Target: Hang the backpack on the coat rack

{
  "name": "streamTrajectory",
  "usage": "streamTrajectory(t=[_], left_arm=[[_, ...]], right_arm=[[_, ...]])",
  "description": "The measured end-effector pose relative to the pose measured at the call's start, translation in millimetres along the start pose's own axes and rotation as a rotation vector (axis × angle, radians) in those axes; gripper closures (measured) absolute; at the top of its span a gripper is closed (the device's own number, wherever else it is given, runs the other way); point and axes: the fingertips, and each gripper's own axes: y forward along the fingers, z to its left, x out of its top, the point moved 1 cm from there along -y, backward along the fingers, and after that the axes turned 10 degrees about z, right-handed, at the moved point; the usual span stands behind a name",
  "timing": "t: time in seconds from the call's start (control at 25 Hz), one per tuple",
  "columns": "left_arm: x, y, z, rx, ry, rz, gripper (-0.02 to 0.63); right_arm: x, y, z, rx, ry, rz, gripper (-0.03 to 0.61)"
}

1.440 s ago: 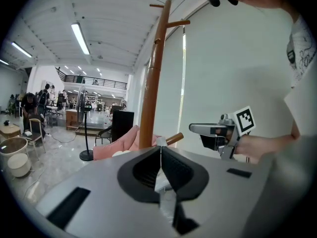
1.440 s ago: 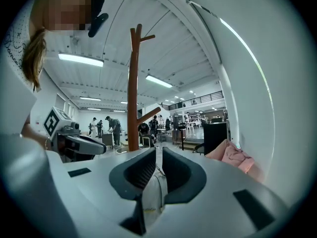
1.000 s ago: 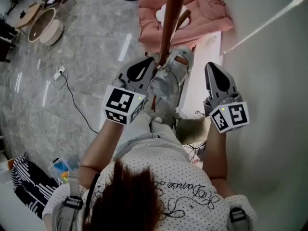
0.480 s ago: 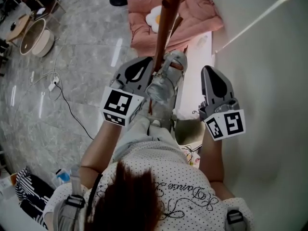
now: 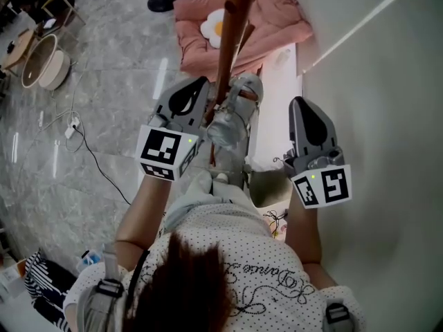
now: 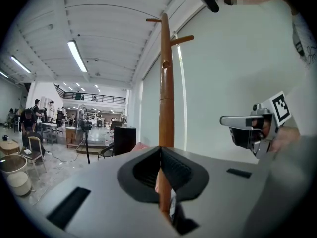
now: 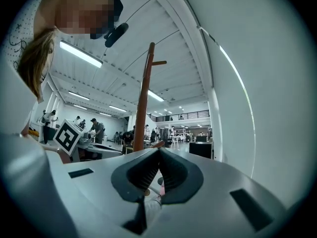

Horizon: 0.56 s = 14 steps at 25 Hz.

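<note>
Against the brown round wooden coat-rack pole (image 5: 233, 19), at 12 o'clock from the person's head in the head view, sits the grey soft fabric backpack (image 5: 232, 116). It touches the pole; whether a strap sits over a peg is hidden. Left gripper (image 6: 161, 151): jaws together, nothing seen pinched at the tips, at 9 o'clock of the pack, just beside it. Right gripper (image 7: 158, 151): jaws likewise together and empty, at 3 o'clock, apart from the pack. Both point upward along the pole. Handling, judged: the pack looks slumped and creased, so limp, with no stiff frame and probably light to moderate weight. The cloth has a slight sheen, so it may slip in a pinch. The body is too bulky for the jaws; the best hold is the top loop or a shoulder strap, thin flat webbing. The upper peg (image 6: 182, 39) is a short, smooth, round dowel angled upward, so a loop should slide toward the pole. Surroundings: pink padded cushion (image 5: 277, 19) and white-and-yellow flower-shaped pillow (image 5: 218, 23) at 12 o'clock of the pack, on a white low platform (image 5: 277, 95); grey polished stone floor (image 5: 104, 81) at 9 o'clock.
</note>
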Motion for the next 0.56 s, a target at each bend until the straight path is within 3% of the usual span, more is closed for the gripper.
streamTrajectory(t=[0.56], left_arm=[[7.3, -8.0, -0.3, -0.007, -0.006, -0.014, 0.608]], right_arm=[[2.1, -6.4, -1.3, -0.02, 0.009, -0.011, 0.566]])
